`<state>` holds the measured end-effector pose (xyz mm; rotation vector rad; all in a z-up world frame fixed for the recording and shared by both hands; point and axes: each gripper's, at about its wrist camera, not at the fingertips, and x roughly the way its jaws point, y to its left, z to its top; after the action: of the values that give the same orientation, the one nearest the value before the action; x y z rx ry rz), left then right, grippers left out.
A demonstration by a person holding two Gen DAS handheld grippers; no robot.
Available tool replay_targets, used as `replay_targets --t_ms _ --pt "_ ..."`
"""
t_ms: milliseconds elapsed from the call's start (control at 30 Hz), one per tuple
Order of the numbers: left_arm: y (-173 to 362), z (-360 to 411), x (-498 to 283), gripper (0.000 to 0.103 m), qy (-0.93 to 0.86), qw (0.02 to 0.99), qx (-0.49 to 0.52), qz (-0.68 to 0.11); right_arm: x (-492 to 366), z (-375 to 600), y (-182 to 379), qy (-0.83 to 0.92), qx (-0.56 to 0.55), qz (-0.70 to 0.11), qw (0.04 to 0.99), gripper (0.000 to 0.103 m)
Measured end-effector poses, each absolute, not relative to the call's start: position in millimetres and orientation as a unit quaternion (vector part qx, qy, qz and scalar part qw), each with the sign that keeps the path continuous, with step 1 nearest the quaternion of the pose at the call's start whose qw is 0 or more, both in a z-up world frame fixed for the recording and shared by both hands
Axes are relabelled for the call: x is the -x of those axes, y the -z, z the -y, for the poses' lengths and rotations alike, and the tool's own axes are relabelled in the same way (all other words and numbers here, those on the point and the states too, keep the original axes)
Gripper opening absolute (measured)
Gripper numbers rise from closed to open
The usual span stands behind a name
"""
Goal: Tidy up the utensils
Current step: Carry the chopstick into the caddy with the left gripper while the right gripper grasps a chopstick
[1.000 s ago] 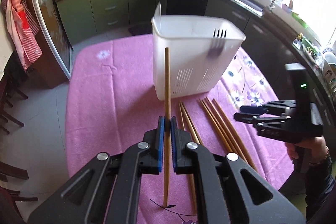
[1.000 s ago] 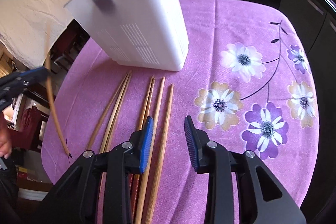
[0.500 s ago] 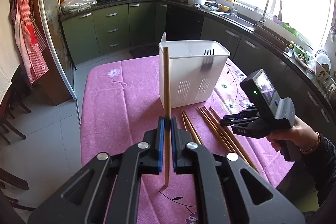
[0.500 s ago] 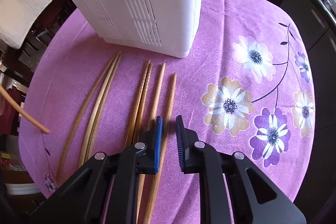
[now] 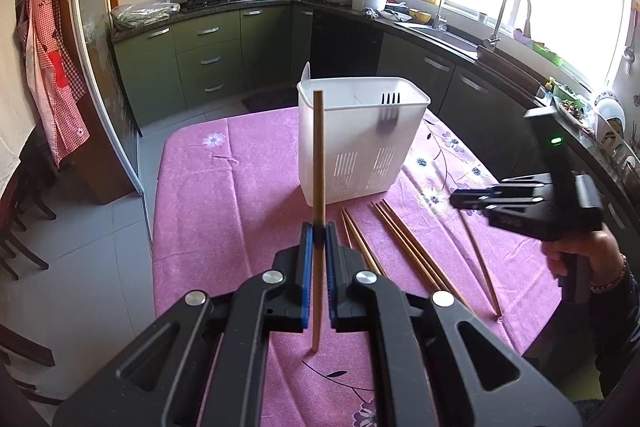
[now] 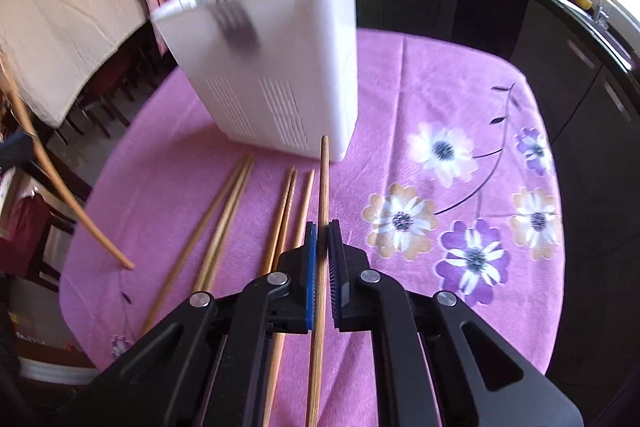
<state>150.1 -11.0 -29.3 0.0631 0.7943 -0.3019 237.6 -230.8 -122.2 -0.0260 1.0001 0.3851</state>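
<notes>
**Both tongs loaded, bin straight ahead**

The left tongs [image 5: 319, 233] are clamped on one chopstick [image 5: 318, 163], pinched a little below its middle. The stick stands nearly upright, its top level with the bin rim in the left view and its tip hanging just over the cloth. The right tongs [image 6: 322, 235] are clamped on a second chopstick [image 6: 324, 183], which runs along the fingers and points forward and slightly up toward the bin's near corner; the grip sits around the middle, with the tail trailing back under the tool.

The white bin [image 5: 362, 139] stands upright on the pink cloth [image 5: 224, 195], ahead of both tongs, open at the top. A divider shows inside it, and a fork [image 5: 390, 107] already stands in the right-hand part. Five loose chopsticks [image 6: 234, 215] lie on the cloth between the tongs and the bin, long axes pointing roughly at the bin; they lie to the left of the right tongs.

The coming move turns on axis against opening. The bin's mouth faces up, so a stick must go in close to vertical. The left stick is already that way and needs, by my reading, only carrying forward, up and over the rim. The right stick lies near level, so it would need tipping first. The right tongs look nearer the bin, though blur makes that uncertain.
</notes>
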Motion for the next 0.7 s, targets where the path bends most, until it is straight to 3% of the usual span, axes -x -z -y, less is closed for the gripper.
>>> replay_targets --t_ms 333,700 --pt "25 12 -150 0.006 0.157 0.909 -0.032 -0.385 -176 280 57 -0.212 -0.028 -0.392 0.895 0.006" --pt "-8 21 -155 0.006 0.184 0.910 -0.034 -0.369 -164 285 26 -0.219 -0.032 -0.358 0.907 0.006"
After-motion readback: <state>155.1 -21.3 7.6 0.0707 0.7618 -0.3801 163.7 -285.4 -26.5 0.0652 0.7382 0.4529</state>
